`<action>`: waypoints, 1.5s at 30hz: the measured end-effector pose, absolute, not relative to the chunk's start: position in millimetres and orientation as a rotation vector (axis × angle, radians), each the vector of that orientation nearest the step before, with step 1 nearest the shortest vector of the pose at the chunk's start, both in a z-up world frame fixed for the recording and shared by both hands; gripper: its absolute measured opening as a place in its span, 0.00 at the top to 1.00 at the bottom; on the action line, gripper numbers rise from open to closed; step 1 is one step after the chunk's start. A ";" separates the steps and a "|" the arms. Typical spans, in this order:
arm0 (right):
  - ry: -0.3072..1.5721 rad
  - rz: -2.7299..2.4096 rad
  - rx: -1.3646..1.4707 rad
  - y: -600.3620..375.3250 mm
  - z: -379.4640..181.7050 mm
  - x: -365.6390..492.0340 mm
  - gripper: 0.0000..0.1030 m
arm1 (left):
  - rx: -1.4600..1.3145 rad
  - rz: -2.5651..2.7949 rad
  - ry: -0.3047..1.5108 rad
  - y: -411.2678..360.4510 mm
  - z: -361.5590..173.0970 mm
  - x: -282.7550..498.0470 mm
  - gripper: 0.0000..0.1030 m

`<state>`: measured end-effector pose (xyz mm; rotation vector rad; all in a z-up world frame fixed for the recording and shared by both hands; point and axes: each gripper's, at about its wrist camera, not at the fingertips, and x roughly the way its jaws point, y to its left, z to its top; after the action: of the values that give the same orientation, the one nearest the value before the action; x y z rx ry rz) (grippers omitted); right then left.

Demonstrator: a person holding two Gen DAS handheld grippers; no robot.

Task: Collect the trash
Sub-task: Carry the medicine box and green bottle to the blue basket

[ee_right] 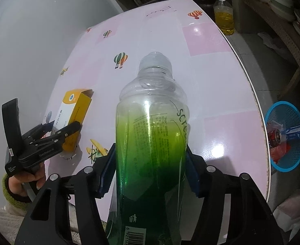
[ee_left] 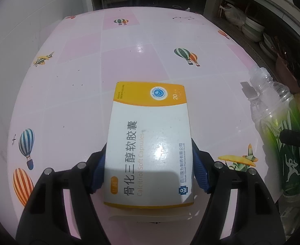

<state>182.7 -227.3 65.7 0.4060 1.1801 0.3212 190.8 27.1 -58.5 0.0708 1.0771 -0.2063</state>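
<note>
Clearly both pieces of rubbish are already in hand; the left hand-held gripper (ee_left: 149, 169) has its blue pads pressed against the two long sides of the medicine box (ee_left: 150, 143), a white and yellow carton whose far flap stands open in the right wrist view, and the box looks lifted slightly off the pink worktop (ee_left: 129, 51), though how far clear I cannot tell; the right hand-held gripper (ee_right: 150, 175) is closed around the waist of the plastic bottle (ee_right: 152, 126), an uncapped clear bottle with a green label, its mouth pointing toward the far side of the worktop; the bottle appears empty; seen from the left wrist, the bottle sits at the right edge of the scene, near the box but apart from it; off the right edge of the worktop, lower down, stands a blue mesh basket (ee_right: 292, 161) that already holds a can and some red wrapping, so some collecting seems done; a jug of yellow oil (ee_right: 224, 18) stands beyond the far right corner and is probably not trash; no other loose litter shows on the worktop, whose balloon and aeroplane prints are only decoration; judging by this, what is left is to carry the box and the bottle rightward over the edge and release them into the basket, the bottle being much the nearer.
</note>
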 end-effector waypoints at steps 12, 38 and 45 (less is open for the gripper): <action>1.143 0.311 0.459 -232.1 71.5 182.6 0.44 | 0.042 -0.226 1.041 29.4 -47.8 184.9 0.35; 1.010 -0.341 0.704 -494.9 0.6 34.0 0.44 | 0.229 -0.875 1.118 -307.1 8.2 238.4 0.35; 1.150 -0.341 0.737 -535.5 -93.2 72.6 0.44 | 0.398 -0.852 1.301 -426.7 -76.1 256.4 0.35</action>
<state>72.6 -535.5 -93.2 0.7366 1.1502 -0.3412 256.4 -426.7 -76.1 0.3979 1.3012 -0.8520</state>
